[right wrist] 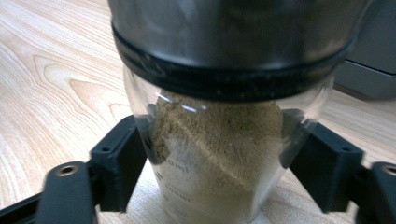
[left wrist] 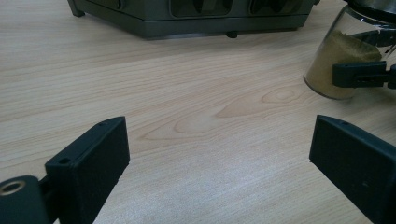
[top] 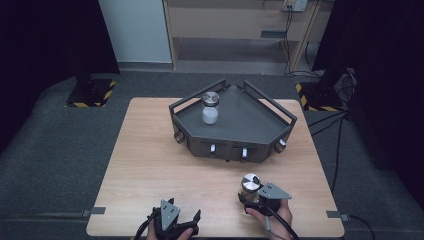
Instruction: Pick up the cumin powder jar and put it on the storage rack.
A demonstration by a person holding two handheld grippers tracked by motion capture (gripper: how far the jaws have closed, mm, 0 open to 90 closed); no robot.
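High view. Light wooden table (top: 150,165), rectangular. Dark grey metal tray (top: 240,120), angular, with raised rails and knobs along its front wall, standing toward the far edge. On the tray, near its far left corner: clear glass jar of white powder (top: 210,108) with silver lid, upright. Near the table's near edge, right of centre: clear glass jar of tan powder (top: 249,187) with silver lid and black collar, upright on the wood, pinched by the right gripper (top: 250,199), held in a hand (top: 272,216). Left gripper (top: 186,218) at the near edge, left of centre, jaws spread, nothing between them.

Left gripper view. Two black jaws wide apart over bare wood. Tray front wall at the top. Tan-powder jar at the right edge, a black pad of the right gripper pressed against its side.

Right gripper view. Both black pads pressed on the glass below the collar, one at each side; jar base on the table. Printed markings on the glass, too blurred to read.
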